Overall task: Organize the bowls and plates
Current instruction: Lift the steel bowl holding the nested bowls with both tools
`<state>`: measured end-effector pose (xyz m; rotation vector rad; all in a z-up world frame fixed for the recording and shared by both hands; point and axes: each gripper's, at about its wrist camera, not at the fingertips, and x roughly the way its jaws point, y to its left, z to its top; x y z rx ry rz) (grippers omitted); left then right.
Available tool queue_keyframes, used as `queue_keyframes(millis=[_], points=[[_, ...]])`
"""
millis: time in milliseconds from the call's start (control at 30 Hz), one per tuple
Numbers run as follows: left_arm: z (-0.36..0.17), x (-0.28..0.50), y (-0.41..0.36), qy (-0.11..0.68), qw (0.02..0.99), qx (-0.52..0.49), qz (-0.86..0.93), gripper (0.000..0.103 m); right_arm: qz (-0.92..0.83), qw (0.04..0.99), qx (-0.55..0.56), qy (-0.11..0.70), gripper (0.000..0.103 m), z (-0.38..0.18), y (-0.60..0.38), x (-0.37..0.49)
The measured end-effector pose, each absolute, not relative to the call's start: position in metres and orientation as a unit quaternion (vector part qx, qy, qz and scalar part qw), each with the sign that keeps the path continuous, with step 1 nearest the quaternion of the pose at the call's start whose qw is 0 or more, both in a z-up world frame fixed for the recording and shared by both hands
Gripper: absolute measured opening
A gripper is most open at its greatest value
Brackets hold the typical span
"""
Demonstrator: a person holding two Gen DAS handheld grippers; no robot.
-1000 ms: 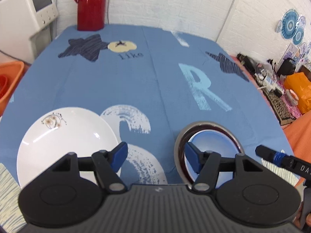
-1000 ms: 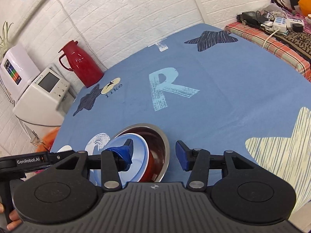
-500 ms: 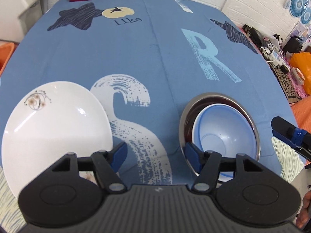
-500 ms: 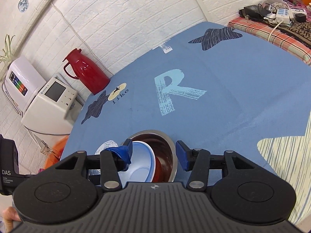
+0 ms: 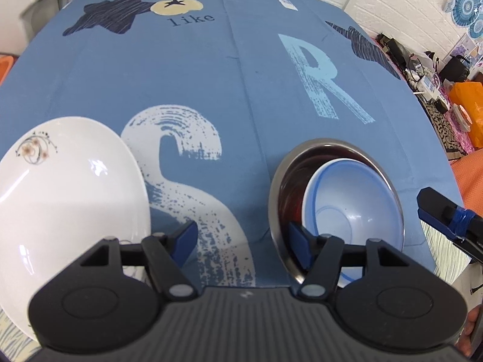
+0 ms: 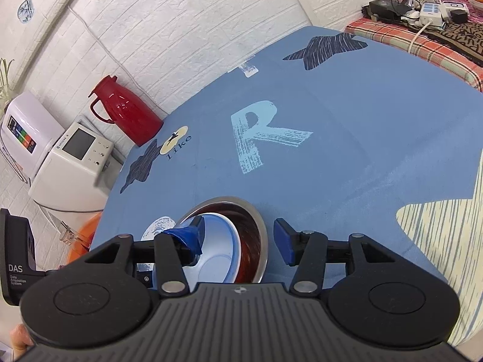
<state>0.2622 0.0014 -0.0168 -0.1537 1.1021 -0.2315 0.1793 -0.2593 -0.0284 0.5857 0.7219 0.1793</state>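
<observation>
Grippers both stand spread wide and hold nothing. Left gripper hovers over the counter, which is covered by a blue printed cloth. Its left finger sits over the near right edge of the white plate; its right finger sits at the near left rim of the metal bowl. Contact with either cannot be confirmed.

Metal bowl rests on the counter, to the right of the white plate and apart from it, with the large printed "S" between them. A blue bowl is nested inside the metal bowl, tilted toward its right side; a dark red inner surface shows to the left of the blue bowl.

Right gripper hangs just above the metal bowl. Its left finger, wrapped in blue tape, lies over the blue bowl; its right finger lies outside the metal bowl's right rim. A red jug stands at the counter's far edge, well apart from the metal bowl.
</observation>
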Motion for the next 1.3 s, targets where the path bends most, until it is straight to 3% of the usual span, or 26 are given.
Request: queue_keyframes(millis=[267, 767, 1033, 1300], points=[[-0.003, 0.261, 0.015, 0.508, 0.849, -0.086, -0.118, 0.064, 0.075, 0.892, 0.280, 0.348, 0.036, -0.029, -0.261, 0.179], [0.061, 0.235, 0.082, 0.387, 0.905, -0.128, -0.121, 0.066, 0.083, 0.897, 0.279, 0.333, 0.040, -0.021, -0.245, 0.178], [0.055, 0.204, 0.148, 0.361, 0.921, -0.140, -0.034, 0.067, 0.120, 0.892, 0.271, 0.340, 0.040, -0.020, -0.209, 0.186], [0.051, 0.201, 0.148, 0.364, 0.919, -0.140, -0.061, 0.067, 0.129, 0.903, 0.245, 0.328, 0.040, -0.002, -0.189, 0.179]])
